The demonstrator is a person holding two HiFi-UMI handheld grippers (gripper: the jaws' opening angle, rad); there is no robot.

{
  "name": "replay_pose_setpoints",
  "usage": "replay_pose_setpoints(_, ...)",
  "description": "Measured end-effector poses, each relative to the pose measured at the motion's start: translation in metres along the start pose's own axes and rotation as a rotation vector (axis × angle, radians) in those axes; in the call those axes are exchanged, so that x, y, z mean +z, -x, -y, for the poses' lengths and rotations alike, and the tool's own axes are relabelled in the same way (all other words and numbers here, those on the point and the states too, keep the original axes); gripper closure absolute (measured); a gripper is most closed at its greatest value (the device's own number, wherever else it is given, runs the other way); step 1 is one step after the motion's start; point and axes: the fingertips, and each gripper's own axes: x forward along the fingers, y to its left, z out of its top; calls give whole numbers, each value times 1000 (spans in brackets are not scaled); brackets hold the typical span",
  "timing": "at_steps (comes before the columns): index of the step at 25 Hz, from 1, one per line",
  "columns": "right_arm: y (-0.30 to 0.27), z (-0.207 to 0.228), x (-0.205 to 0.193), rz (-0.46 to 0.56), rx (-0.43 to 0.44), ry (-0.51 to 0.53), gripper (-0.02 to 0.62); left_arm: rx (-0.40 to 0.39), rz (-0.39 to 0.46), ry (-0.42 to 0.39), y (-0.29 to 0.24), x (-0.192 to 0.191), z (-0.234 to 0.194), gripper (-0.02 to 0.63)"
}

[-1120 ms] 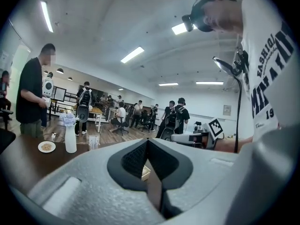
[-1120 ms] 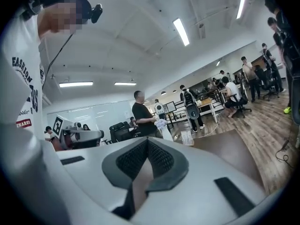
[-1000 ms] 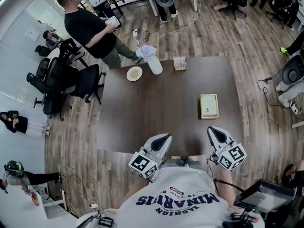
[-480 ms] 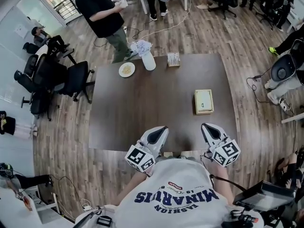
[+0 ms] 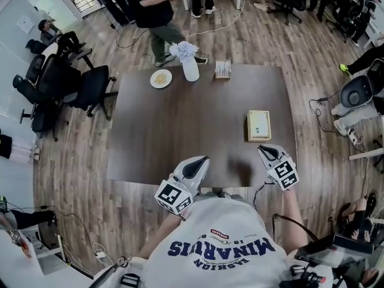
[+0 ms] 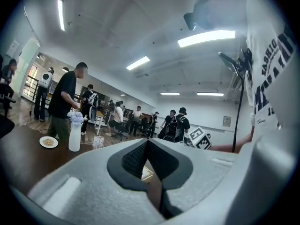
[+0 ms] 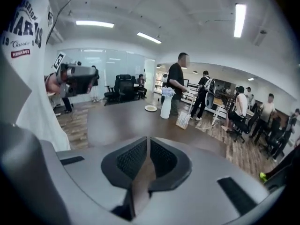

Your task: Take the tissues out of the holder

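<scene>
The person in black [image 5: 157, 5] walked along the table [image 5: 180, 131]; right gripper [image 5: 269, 152] edged forward.

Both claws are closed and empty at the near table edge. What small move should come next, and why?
Probably bring the right claw forward toward the tissue box and open it on the way. That claw is shut and empty, and the box lies on the table just ahead of it.

Looks like a big open-plan office or lab space. Wood-plank floor [image 5: 78, 161], black swivel chairs [image 5: 90, 86] pushed off to one side, strip lights [image 6: 206, 37] on a white ceiling, a glass partition [image 7: 105, 62] at the far end, and people [image 7: 205, 95] standing around past the dark counter [image 5: 180, 131].
</scene>
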Motion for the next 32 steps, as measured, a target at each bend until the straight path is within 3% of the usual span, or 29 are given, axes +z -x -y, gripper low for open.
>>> replay_pose_setpoints(2, -13, 18, -15, -84, 5, 75, 568, 21, 9, 16, 4, -2, -6, 601)
replay_pose_setpoints(5, -36, 40, -39, -227, 28, 215, 449, 56, 18, 34, 14, -5, -15, 601)
replay_pose_setpoints(9, -67, 66, -74, -412, 81, 404, 387, 109, 24, 45, 26, -10, -27, 601)
replay_pose_setpoints(16, -115, 99, -120, -630, 195, 630, 241, 188, 24, 76, 42, -17, -35, 601)
replay_pose_setpoints(18, -129, 106, -133, -697, 230, 648, 176, 209, 25, 86, 47, -19, -38, 601)
replay_pose_setpoints(27, -175, 133, -172, -837, 331, 664, 109, 290, 51, 165, 53, -21, -46, 601)
replay_pose_setpoints(32, -198, 130, -180, -837, 331, 693, 63, 323, 58, 155, 53, -21, -53, 601)
